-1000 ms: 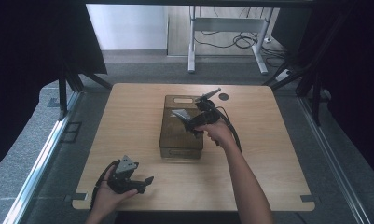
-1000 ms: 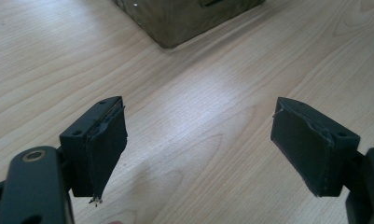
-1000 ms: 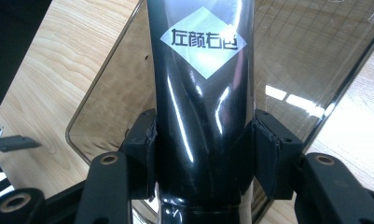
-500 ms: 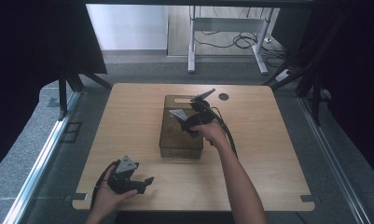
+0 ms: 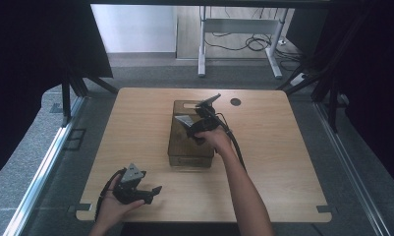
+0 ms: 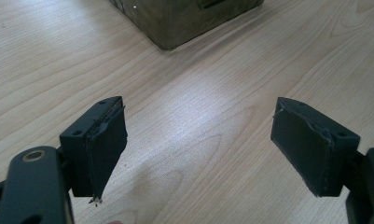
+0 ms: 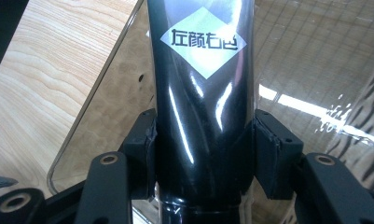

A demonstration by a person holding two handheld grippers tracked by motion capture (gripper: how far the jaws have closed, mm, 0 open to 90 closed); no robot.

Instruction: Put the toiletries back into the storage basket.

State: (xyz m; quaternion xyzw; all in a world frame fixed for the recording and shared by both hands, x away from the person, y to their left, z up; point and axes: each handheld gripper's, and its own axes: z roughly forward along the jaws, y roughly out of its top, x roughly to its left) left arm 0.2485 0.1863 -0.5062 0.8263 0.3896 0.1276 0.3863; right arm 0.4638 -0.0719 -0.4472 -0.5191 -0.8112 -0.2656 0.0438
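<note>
right gripper [image 5: 200, 114], clenched on a glossy black tube [image 7: 201, 93], has drifted toward 9 o'clock over the last second and now hangs over the translucent brown bin [image 5: 182, 152] at the tabletop [image 5: 283, 162] centre; the tube is probably about to be lowered in. left gripper [image 5: 153, 192], jaws spread and empty, rests unmoved at 7 o'clock.

Glossy black tube with white diamond label [image 7: 201, 93]: both ends cut off by frame; lower part hidden between jaws.
</note>
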